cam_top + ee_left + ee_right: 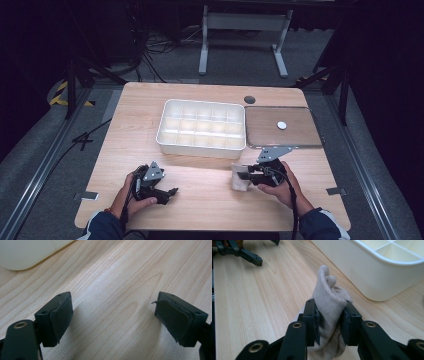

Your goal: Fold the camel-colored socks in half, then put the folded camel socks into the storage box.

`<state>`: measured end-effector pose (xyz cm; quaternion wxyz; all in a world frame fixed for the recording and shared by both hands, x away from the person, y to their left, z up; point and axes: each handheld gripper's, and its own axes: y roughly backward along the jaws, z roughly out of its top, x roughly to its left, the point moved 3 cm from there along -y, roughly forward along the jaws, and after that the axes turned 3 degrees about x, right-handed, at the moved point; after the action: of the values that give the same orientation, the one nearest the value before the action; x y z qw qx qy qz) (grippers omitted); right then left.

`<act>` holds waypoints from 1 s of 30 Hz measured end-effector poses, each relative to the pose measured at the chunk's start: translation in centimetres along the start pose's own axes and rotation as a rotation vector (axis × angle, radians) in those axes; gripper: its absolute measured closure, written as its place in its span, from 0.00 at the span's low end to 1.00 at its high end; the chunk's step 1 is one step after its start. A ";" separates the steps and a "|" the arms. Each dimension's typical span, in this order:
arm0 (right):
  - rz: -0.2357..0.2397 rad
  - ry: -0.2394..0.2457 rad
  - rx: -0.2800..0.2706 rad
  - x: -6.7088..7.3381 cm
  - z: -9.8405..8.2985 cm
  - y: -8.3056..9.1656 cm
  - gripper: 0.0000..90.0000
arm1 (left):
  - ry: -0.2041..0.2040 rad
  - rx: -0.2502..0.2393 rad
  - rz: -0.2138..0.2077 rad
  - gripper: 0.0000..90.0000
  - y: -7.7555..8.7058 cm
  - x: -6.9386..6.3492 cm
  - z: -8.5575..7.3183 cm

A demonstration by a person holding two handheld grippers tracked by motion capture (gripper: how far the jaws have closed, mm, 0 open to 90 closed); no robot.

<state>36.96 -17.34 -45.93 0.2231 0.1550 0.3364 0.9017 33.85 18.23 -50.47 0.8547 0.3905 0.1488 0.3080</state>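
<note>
A beige knitted sock (pixel 329 302) is bunched between the two black jaws in the right gripper view, and my right gripper (pixel 329 323) is shut on it. From above, the sock (pixel 240 178) hangs pale just left of the right gripper (pixel 248 175), near the white tray's front right corner. My left gripper (pixel 170 194) rests low on the table at the front left, held by a hand. Its jaws stand wide apart in the left gripper view, open (pixel 113 317), with bare wood between the pads (pixel 62 315).
A white tray (pixel 200 146) divided into several compartments stands mid-table. To its right lies a flat brown board (pixel 300 135) with a small white disc (pixel 282 125). A dark round hole (pixel 249 99) sits behind it. Light wooden tabletop (pixel 210 200) lies between the hands.
</note>
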 end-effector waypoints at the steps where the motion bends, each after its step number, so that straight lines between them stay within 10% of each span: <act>1: -0.005 0.003 -0.003 0.0 0.0 0.2 0.77 | -0.001 0.000 0.001 0.17 0.0 0.0 0.0; 30: -0.114 0.023 -0.068 -0.4 0.6 1.8 0.77 | -0.001 0.000 0.003 0.17 0.1 -0.2 -0.2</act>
<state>37.02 -18.39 -44.31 0.2753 0.1176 0.3164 0.9002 33.56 18.25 -50.46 0.8543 0.3908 0.1477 0.3091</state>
